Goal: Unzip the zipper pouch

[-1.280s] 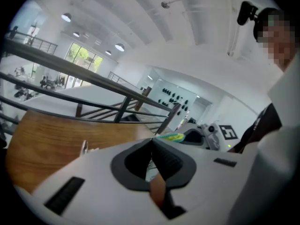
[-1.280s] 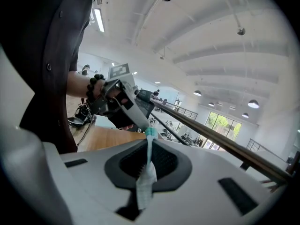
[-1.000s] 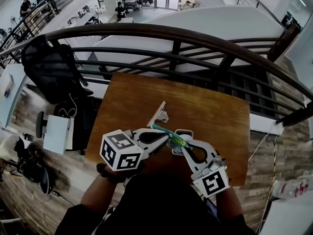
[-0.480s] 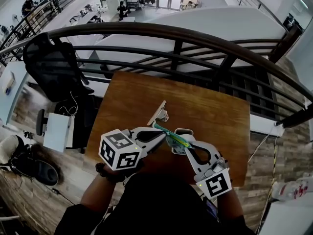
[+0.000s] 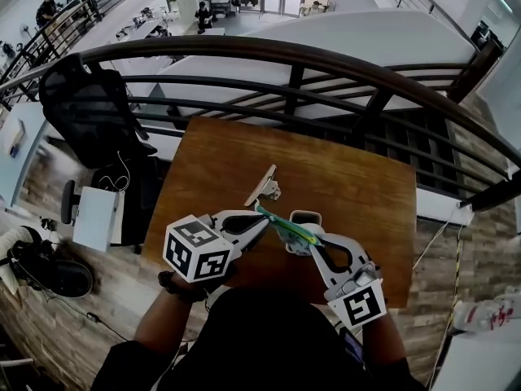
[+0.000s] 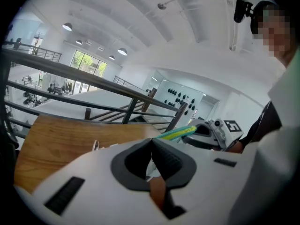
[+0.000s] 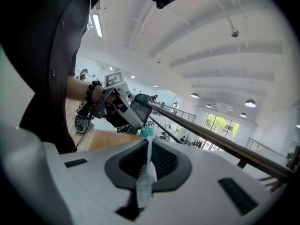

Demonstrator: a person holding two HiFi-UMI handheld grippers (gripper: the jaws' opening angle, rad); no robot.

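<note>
I hold the zipper pouch (image 5: 286, 227), a slim teal, green and yellow strip, in the air over the wooden table (image 5: 350, 182), stretched between both grippers. My left gripper (image 5: 262, 216) is shut on its left end; whether the pads pinch the zipper pull is hidden. In the left gripper view the pouch (image 6: 180, 132) runs from the closed jaws of the left gripper (image 6: 151, 140) toward the right gripper (image 6: 208, 130). My right gripper (image 5: 299, 240) is shut on the other end. There the teal edge (image 7: 148, 133) and a white label (image 7: 144, 184) sit between its pads.
A small metal clip (image 5: 264, 187) lies on the table beyond the pouch, and a small white-rimmed object (image 5: 306, 217) sits beside it. A dark curved railing (image 5: 293, 55) runs behind the table over a drop. A black chair (image 5: 85, 112) stands at the left.
The left gripper has tipped very slightly. The pouch and the right gripper stay where they were, both grips unchanged.
</note>
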